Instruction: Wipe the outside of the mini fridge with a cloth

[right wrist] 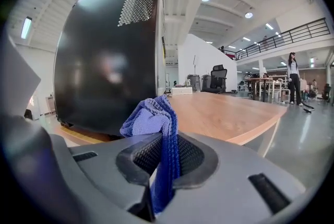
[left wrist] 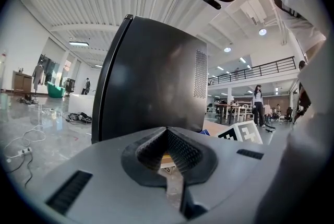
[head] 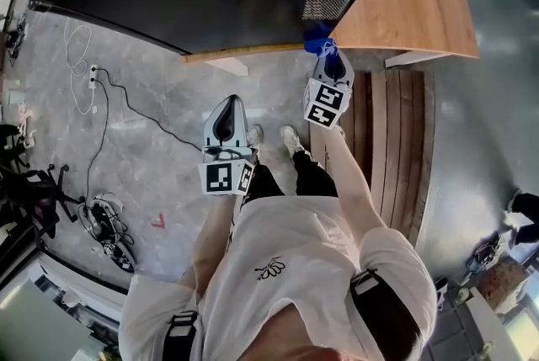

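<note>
Gripping: the right claw (right wrist: 166, 134) is clamped on a blue cloth (right wrist: 148, 118), whose bunched end sticks up past the tips.
Left claw (left wrist: 167, 131): jaws closed together with nothing between them, held over the floor and apart from the fridge.
Mini fridge (right wrist: 104, 61): black and upright on the left part of the wooden worktop (right wrist: 224, 113), with a perforated vent (right wrist: 138, 1) high on the side facing the right claw.
Cloth and fridge: the cloth is close to the fridge's lower corner; I cannot tell if they touch.
Worktop: pale wood, bare to the right of the fridge, with a curved outer edge.
Floor (head: 152, 98): grey, marbled and glossy, with a black cable (head: 135, 111) and a power strip (head: 92, 77) at the left.
Room: a tall hall with a white ribbed ceiling, strip lights, a railed mezzanine (right wrist: 284, 37) and a standing person (right wrist: 292, 79) far off.
</note>
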